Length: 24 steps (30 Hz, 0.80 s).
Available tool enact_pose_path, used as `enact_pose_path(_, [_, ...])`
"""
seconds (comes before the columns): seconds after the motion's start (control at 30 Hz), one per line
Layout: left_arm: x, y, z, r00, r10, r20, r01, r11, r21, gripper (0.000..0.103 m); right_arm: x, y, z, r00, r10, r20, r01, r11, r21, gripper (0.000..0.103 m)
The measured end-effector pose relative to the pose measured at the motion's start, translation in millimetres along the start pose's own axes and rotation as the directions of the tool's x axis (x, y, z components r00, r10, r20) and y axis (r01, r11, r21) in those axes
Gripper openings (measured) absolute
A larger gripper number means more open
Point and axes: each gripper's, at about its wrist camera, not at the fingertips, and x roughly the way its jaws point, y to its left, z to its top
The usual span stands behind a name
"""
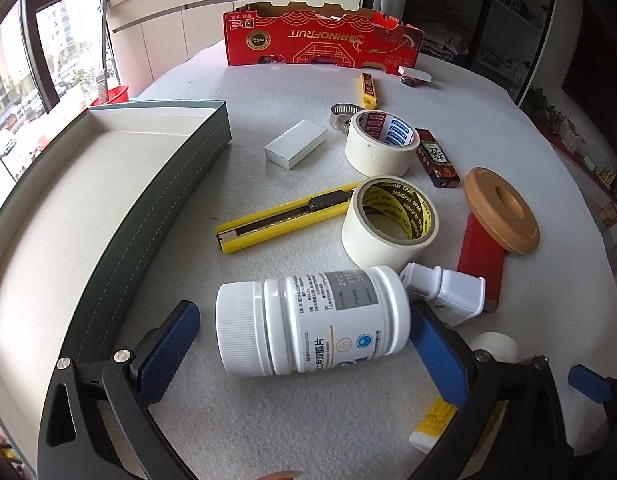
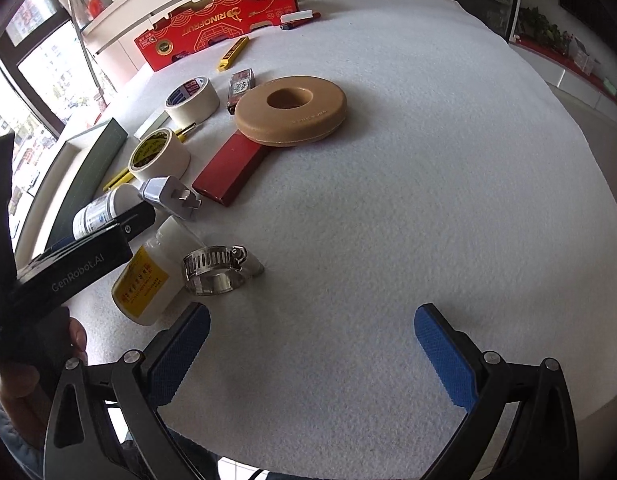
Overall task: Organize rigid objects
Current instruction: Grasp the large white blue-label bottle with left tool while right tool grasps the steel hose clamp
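**A:** So where's the white pill bottle (image 1: 312, 320) sitting right now?

**B:** Lying on its side on the worktop (image 2: 428, 160), right between the left gripper (image 1: 304, 344) pads. Jaws are spread wide. The right pad looks about touching the bottle's base, and there's a gap at the cap end. The green-edged tray (image 1: 120, 216) is just to its left.

**A:** And the right gripper (image 2: 312, 344)?

**B:** Jaws spread too, nothing between them but bare worktop. A metal hose clamp (image 2: 214, 270) and a yellow-label bottle (image 2: 148, 280) lie just ahead to its left. Tape rolls (image 1: 388, 220), a yellow box cutter (image 1: 284, 216) and a tan ring (image 2: 290, 110) are further back.
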Motion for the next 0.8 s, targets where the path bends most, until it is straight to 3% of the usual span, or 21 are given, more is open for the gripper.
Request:
enact_pose_path(0.13, [1,5,0,0.999,0.028,0.021,-0.027,1.0,-0.007,0.103,9,16,5,0.998,-0.06,0.031,0.063,0.992,-0.107,0.103])
enact_pose_path(0.3, [2,13,1,0.997,0.059,0.045,-0.057,0.997,-0.046,0.103,18,36,16,0.994,-0.024,0.105,0.044,0.981,-0.189,0.103])
enact_pose_path(0.57, [2,16,1,0.995,0.075,0.061,-0.07,0.994,-0.083,0.103,22,34,18,0.981,0.012,0.195,0.031,0.976,-0.214,0.103])
enact_pose_path(0.8, [3,14,4,0.995,0.09,0.04,-0.086,0.992,-0.089,0.103,21,36,18,0.984,-0.019,0.178,0.052,0.982,-0.184,0.103])
